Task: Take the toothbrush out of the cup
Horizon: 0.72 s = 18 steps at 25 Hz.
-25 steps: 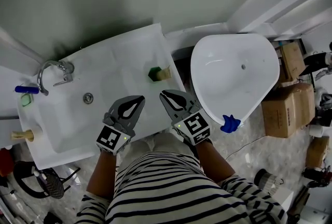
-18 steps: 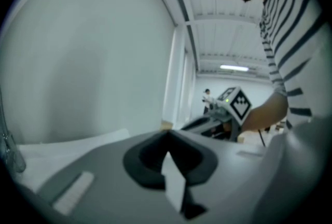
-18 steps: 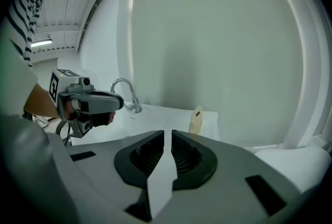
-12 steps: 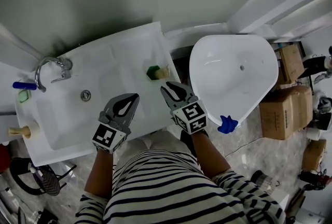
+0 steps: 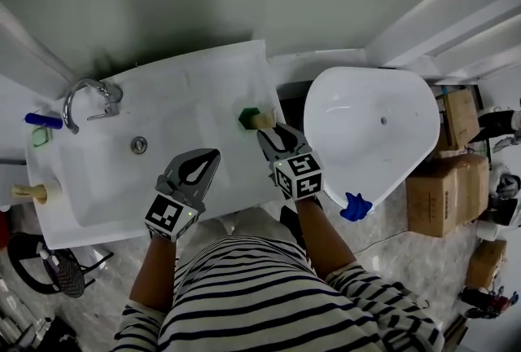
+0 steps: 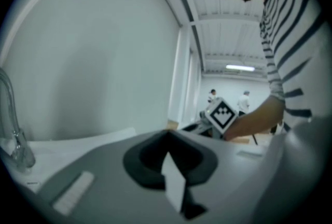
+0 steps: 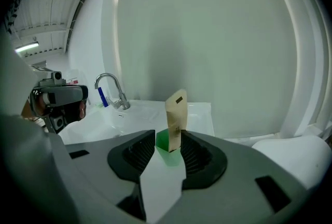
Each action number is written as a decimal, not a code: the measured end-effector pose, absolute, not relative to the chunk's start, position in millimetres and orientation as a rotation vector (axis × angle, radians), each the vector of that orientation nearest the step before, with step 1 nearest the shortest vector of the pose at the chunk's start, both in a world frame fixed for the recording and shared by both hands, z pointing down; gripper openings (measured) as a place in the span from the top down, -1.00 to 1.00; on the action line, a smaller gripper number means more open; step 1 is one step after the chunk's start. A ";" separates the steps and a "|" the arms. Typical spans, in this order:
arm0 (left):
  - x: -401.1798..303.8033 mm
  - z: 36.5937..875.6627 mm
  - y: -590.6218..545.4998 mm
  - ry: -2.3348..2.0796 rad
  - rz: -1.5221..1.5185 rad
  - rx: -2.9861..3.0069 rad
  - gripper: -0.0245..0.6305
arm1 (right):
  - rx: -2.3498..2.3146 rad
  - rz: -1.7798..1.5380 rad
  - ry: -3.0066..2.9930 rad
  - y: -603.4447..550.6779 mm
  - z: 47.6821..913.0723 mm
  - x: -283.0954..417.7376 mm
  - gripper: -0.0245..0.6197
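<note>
Right gripper point(image 5: 272, 138): your jaws stand spread wide and have just been opening. In the right gripper view the cup point(image 7: 163, 141) and the toothbrush point(image 7: 176, 119) show in the gap between the ribbed dark pads, but neither pad presses on them. From the head view the jaw tips sit just short of the cup, which lies at 11 o'clock from the gripper.

Left gripper point(image 5: 207, 159): your jaws are pressed together with nothing between them. It hangs over the near part of the sink point(image 5: 187, 90), apart from the cup.

Task item: the toothbrush stands in the cup, near upright with a slight tilt, on the sink's flat right-hand ledge.

Materials and shapes:
- The cup is green and small, with angular sides.
- The toothbrush shows as a flat tan piece with a matt surface. It tapers toward the cup and carries a small dark mark near its top.
- The sink is white, smooth and rectangular.
- The faucet point(image 5: 88, 94) is a curved chrome spout, at 10 o'clock from the left gripper.
- A glossy white rounded basin point(image 5: 366, 122) sits at 3 o'clock from the cup.
</note>
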<state>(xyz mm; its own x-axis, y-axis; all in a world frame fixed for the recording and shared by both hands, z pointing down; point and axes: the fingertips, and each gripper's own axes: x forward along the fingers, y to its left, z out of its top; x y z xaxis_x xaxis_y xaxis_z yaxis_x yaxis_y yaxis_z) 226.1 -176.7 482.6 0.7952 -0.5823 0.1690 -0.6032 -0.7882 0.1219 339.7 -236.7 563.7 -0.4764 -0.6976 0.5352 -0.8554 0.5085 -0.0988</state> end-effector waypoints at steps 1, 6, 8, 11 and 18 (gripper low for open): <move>225.0 482.2 -176.9 -0.942 0.184 2.813 0.90 | 1.278 0.496 -2.322 -239.1 565.1 339.2 0.54; 221.6 481.9 -175.8 -0.959 0.188 2.808 0.90 | 1.287 0.493 -2.302 -249.4 571.5 339.1 0.54; 219.4 481.9 -175.7 -0.964 0.190 2.806 0.90 | 1.287 0.496 -2.288 -252.4 575.0 338.5 0.54; 216.4 480.0 -175.8 -0.978 0.183 2.799 0.90 | 1.288 0.506 -2.266 -254.4 581.6 338.3 0.53; 213.5 478.1 -175.9 -0.994 0.170 2.792 0.90 | 1.340 0.539 -2.245 -266.2 590.2 343.9 0.54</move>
